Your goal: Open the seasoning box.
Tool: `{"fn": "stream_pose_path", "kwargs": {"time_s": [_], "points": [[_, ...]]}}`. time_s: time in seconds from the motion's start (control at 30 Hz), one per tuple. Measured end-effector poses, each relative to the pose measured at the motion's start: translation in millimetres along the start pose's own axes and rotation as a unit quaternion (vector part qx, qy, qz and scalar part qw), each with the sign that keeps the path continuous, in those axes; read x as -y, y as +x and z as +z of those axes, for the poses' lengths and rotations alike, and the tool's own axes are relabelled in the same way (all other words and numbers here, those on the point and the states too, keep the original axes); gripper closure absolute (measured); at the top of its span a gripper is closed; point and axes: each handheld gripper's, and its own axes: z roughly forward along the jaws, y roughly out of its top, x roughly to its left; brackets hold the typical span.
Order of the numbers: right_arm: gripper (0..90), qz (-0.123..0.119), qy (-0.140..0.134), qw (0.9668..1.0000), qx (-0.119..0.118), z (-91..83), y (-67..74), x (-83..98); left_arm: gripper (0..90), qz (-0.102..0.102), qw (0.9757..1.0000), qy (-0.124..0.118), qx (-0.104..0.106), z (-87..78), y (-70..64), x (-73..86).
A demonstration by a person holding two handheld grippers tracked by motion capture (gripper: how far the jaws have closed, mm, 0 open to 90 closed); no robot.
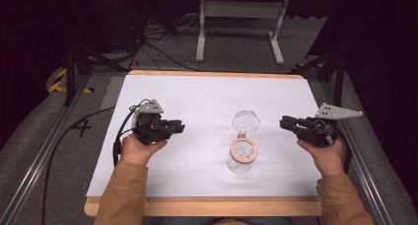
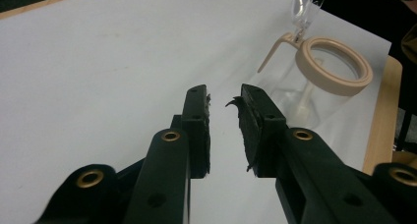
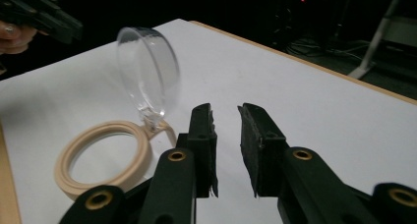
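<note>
White table point(image 1: 197, 96) with wood edge — grey floor point(image 1: 236, 47), white stand point(image 1: 240, 18), black cables point(image 1: 153, 37)

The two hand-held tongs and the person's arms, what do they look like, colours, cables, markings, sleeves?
Both the left tongs and the right tongs are black, each with two flat jaws lined with rough black pads and brass-coloured rivets along the links. A grey three-cornered plate sits on top of each, dotted with small marks. A black cable trails from the left one. The person wears tan-brown sleeves with ribbed cuffs.
</note>
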Motion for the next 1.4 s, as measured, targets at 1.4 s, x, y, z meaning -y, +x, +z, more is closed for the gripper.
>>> {"fn": "stream_pose_path", "kwargs": {"time_s": [1.4], "points": [[47.5,0.068,0.153,0.9808,0.099,33.9,-60.0,86.5,60.6,-0.053,0.9881,0.134,-0.054,52.6,43.7,34.1]]}}
